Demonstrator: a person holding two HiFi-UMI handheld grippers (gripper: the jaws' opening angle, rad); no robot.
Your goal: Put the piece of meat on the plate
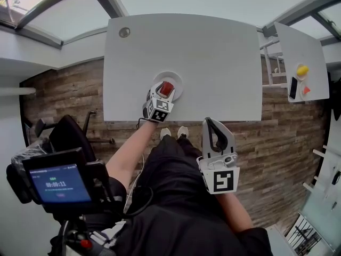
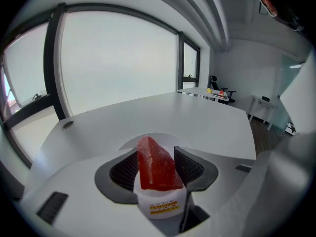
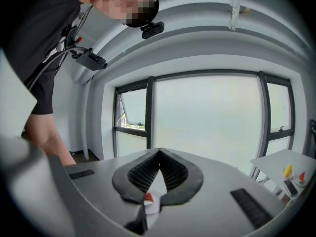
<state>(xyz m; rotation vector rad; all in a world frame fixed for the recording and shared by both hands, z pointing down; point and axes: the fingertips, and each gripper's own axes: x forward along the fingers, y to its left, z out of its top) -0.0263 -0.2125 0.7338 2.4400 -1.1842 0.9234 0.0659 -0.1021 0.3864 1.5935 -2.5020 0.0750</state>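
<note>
In the middle of the head view, the piece of meat [image 1: 166,88] sits on the plate [image 1: 178,84] near the table's [image 1: 213,63] lower edge, between the left gripper's [image 1: 164,93] jaws. In the left gripper view, those jaws stand spread on either side of the meat, not squeezing it, so placing looks done and only backing away remains. At lower centre of the right gripper view, the right gripper [image 3: 159,152] has its tips together, holding nothing.

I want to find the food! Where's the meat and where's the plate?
piece of meat [image 2: 157,164], left gripper view, middle of its red face.
plate [image 1: 179,81], head view, its bare white rim.
</note>
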